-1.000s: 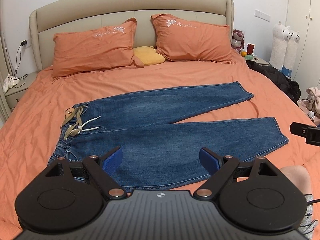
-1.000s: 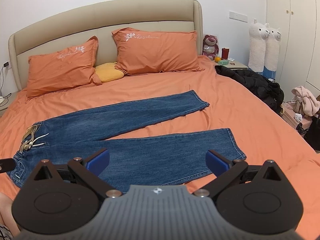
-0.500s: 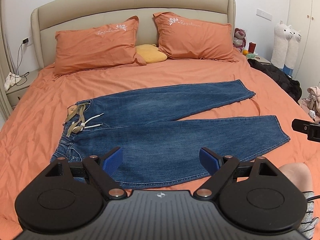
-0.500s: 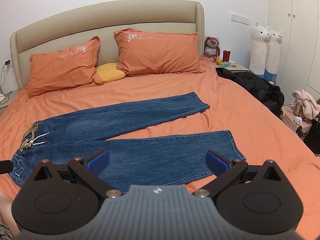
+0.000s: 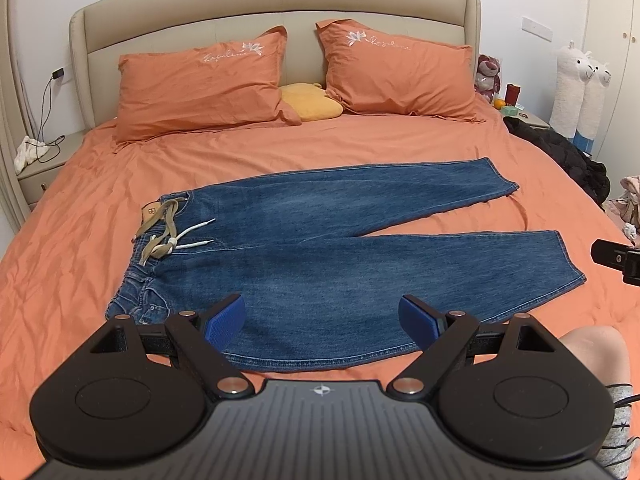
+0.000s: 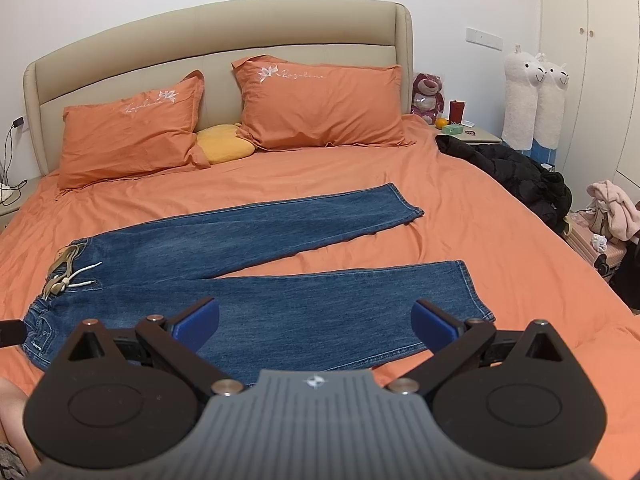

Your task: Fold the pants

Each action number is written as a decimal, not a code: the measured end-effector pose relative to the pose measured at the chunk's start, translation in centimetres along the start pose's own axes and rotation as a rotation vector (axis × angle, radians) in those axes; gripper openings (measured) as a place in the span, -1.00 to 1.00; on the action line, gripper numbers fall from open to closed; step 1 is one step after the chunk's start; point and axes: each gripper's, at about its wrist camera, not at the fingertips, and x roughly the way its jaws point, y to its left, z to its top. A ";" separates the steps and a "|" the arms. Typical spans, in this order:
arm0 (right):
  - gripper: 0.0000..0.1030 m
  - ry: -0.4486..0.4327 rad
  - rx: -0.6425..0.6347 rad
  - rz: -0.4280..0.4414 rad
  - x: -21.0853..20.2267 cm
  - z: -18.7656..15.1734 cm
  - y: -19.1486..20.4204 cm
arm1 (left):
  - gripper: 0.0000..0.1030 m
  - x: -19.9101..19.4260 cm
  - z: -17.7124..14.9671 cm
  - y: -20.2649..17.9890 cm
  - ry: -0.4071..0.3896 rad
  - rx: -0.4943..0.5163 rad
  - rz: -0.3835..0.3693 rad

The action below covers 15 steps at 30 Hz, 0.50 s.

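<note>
With the blue jeans (image 5: pixel 320 256) spread flat on the orange bed (image 5: pixel 80 216), waistband left and legs splayed right, both the left claw (image 5: pixel 322 322) and right claw (image 6: pixel 316 320) hover wide open above the near leg, so a shallow pinch could slip off the thick denim.

Even, soft light; fisheye-warped edges

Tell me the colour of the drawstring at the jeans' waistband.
White cord, knotted beside a beige strap; clearest in the left wrist view.
</note>
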 end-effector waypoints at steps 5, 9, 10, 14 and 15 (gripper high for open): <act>0.90 0.011 -0.005 0.006 0.6 0.1 -0.2 | 0.96 0.3 -0.1 0.8 0.012 -0.017 0.012; 0.90 0.015 -0.017 0.029 1.4 0.3 -0.4 | 0.96 0.9 0.4 1.5 0.028 0.014 0.030; 0.90 0.015 -0.021 0.042 1.7 0.4 -0.7 | 0.96 0.9 0.6 1.6 0.030 0.021 0.032; 0.90 -0.007 -0.041 0.061 3.0 1.0 -2.0 | 0.95 1.5 2.3 3.4 0.041 0.091 0.044; 0.90 -0.019 -0.045 0.066 3.3 1.2 -2.5 | 0.90 1.7 2.8 3.9 0.040 0.109 0.043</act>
